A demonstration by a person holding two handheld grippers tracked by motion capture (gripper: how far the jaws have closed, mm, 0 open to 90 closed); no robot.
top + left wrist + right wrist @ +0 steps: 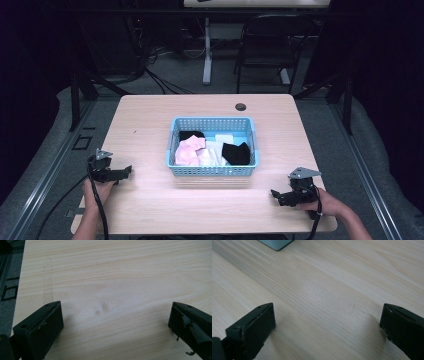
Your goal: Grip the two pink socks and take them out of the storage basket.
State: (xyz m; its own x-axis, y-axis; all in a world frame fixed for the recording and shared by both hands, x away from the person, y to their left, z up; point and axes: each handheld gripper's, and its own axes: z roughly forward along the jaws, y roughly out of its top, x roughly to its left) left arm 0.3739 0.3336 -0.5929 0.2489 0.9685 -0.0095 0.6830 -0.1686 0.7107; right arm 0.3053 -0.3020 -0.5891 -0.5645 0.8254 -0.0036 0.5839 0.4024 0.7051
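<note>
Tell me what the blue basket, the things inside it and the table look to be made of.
Basket: likely moulded plastic, light blue, walls pierced by a regular grid of holes.
Contents: soft fabric by their rumpled, folded look; pink, white and black pieces.
Table: pale wood-grain top, matt, probably laminate.

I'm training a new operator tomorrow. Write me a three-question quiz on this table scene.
1. True or false: both tools have their jaws open with nothing between them.
2. What colour is the basket at the table's middle?
3. Which cloth colour is not in the basket: A pink, B black, C white, D green?

Key: 1 true, for left tool and right tool. 2 blue. 3 D.
</note>
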